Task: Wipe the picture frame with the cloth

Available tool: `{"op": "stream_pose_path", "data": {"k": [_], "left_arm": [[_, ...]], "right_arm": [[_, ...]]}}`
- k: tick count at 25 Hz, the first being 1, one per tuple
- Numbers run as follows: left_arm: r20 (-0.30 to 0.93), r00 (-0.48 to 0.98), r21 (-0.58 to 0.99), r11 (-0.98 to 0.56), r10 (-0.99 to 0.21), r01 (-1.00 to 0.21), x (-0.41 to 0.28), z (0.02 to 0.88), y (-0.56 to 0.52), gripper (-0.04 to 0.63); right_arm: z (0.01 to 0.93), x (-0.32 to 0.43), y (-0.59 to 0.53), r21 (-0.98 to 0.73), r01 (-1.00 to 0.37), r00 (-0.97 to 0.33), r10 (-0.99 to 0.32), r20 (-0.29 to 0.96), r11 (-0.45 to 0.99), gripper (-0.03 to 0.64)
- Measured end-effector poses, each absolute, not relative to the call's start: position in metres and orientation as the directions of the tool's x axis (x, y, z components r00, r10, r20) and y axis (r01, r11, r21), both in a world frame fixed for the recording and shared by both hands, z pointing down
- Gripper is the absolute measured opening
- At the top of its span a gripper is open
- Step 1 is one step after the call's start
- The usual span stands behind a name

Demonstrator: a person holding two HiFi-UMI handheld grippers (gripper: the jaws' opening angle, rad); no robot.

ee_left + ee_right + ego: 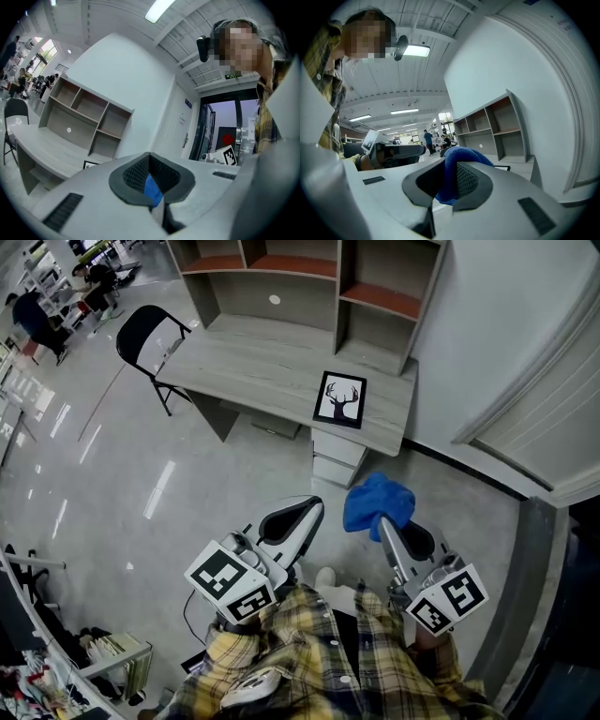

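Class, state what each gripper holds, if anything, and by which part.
The right gripper pinches the blue cloth by a bunched fold. The left gripper is shut and holds nothing.

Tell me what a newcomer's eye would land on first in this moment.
The bright blue crumpled cloth stands out first, pinched in the right gripper over the glossy floor, short of the desk. Next comes the black-framed picture of a deer's antlered head, lying flat near the right end of the pale wooden desk, with the cloth not yet touching it.
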State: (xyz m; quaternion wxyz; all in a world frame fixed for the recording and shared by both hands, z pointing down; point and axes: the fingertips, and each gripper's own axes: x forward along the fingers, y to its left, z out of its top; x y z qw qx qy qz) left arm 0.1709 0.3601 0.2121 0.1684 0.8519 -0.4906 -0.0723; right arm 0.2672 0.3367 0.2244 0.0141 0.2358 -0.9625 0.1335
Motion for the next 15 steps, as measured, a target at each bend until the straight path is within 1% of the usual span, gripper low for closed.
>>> {"op": "stream_pose_path", "data": {"k": [8,15], "left_arm": [[0.037,0.513,0.359,-0.468,-0.858,-0.808,0.112,0.215,0.327,0.006],[0.038,0.553,0.347,-0.508,-0.832,-0.788,0.03,0.21,0.285,0.006]], "right_arm": [[0.231,0.207,0.307,-0.267,-0.45,-0.893,-0.438,0.107,0.852,0.048],[0.23,0.137,0.266,-0.271,-0.507,-0.861,-0.492,0.126,0.818,0.048]]}}
